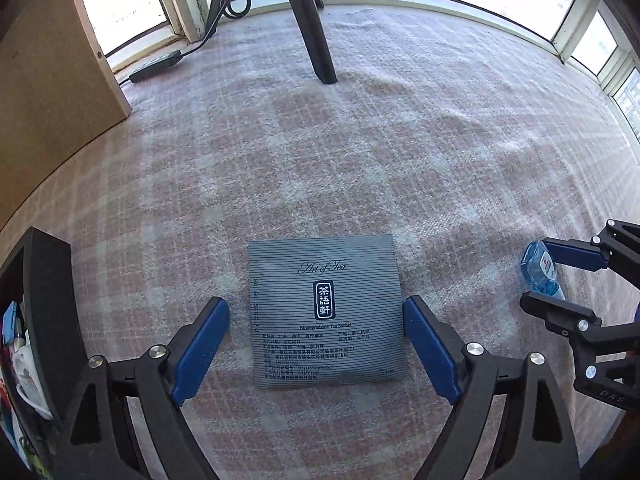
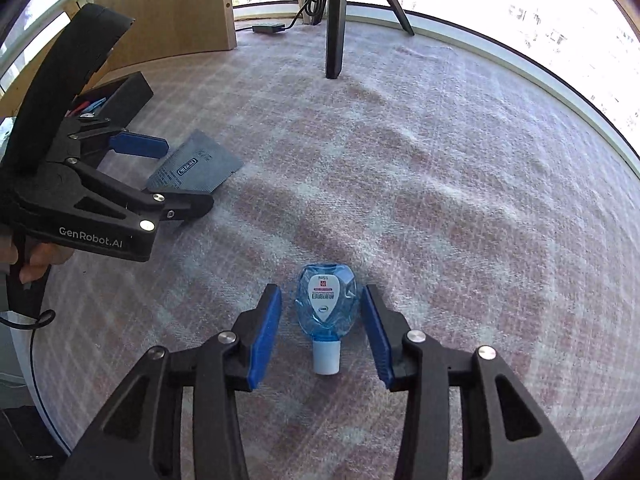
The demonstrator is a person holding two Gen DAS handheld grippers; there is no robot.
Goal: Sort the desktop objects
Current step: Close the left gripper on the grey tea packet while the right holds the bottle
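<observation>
A grey striped tea sachet (image 1: 325, 312) lies flat on the pink checked cloth. My left gripper (image 1: 316, 312) is open, its blue pads on either side of the sachet, not touching it. A small blue bottle (image 2: 326, 307) with a white cap lies on the cloth, cap toward me. My right gripper (image 2: 322, 330) is open with its pads on either side of the bottle, small gaps showing. The bottle (image 1: 540, 270) and right gripper (image 1: 560, 276) also show at the right of the left wrist view. The sachet (image 2: 196, 168) and left gripper (image 2: 176, 176) show at the left of the right wrist view.
A black organiser box (image 1: 44, 312) holding several small items stands at the left (image 2: 120, 92). A dark stand leg (image 1: 316, 32) rests on the cloth further back. A wooden panel (image 1: 48, 92) stands at the far left. A black power adapter (image 1: 156, 65) with cable lies near the window.
</observation>
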